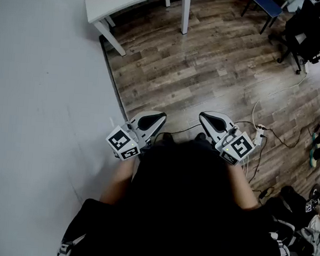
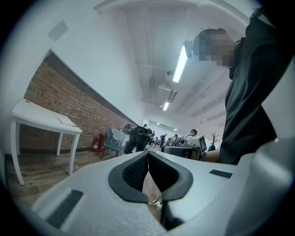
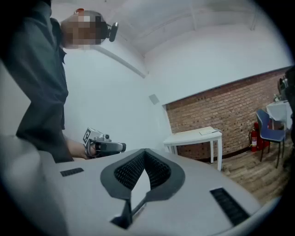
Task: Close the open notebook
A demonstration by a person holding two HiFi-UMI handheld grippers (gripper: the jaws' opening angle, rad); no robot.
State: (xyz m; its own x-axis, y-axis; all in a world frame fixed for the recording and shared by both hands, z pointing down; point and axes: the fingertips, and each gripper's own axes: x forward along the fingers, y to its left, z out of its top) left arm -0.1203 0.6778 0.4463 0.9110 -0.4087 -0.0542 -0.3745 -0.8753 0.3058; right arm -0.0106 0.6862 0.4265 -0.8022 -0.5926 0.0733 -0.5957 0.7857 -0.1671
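the person stands on a brown wooden plank floor point(image 1: 210, 62) beside a plain pale grey wall point(image 1: 34, 97), wearing a dark top point(image 1: 192, 200) and holding both tools level, side by side and a little apart. the white-shelled left gripper point(image 2: 148, 156) has its two black ribbed pads brought together at the tips, with nothing caught between them. the matching white-shelled right gripper point(image 3: 144, 154) is the same: its pads meet in a closed point and hold nothing. each carries its cube of square black-and-white markers near the person's hand. a white rectangular table on slim white legs point(image 2: 37, 115) stands against a red brick wall point(image 2: 69, 103), well apart from both grippers and ahead of them. on the table top lies a thin flat sheet-like thing point(image 2: 67, 121); it is too small to tell whether this is the open notebook, or whether it lies open or shut. neither gripper touches the table. further along the brick wall are a red fire extinguisher point(image 3: 252, 137) and a blue chair point(image 3: 269, 131). a black office chair point(image 1: 313, 26) stands across the floor on the person's right, and thin pale cables point(image 1: 271, 134) trail over the planks near the right gripper. a long fluorescent ceiling light point(image 2: 180, 64) glows overhead.
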